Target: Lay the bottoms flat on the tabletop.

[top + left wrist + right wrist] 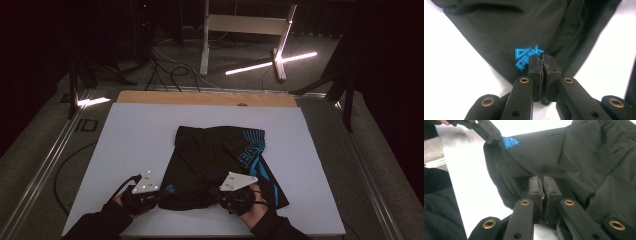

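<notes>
A pair of black shorts (215, 160) with blue stripes and lettering lies on the white table top (135, 140), folded over near the front. My left gripper (159, 196) is shut on the near left hem of the shorts (499, 37), next to a small blue logo (527, 56); cloth is pinched between its jaws. My right gripper (219, 194) is shut on the near hem further right, with black fabric (564, 157) bunched between the jaws. In the right gripper view the left gripper (490, 137) holds the corner by the blue logo (510, 142).
A wooden strip (205, 98) borders the table's far edge. Beyond it stand a white frame (245, 30), floor cables (170, 70) and lit bars (270, 62). Metal rails (45, 160) run along both sides. Dark sleeves (100, 225) enter from the bottom.
</notes>
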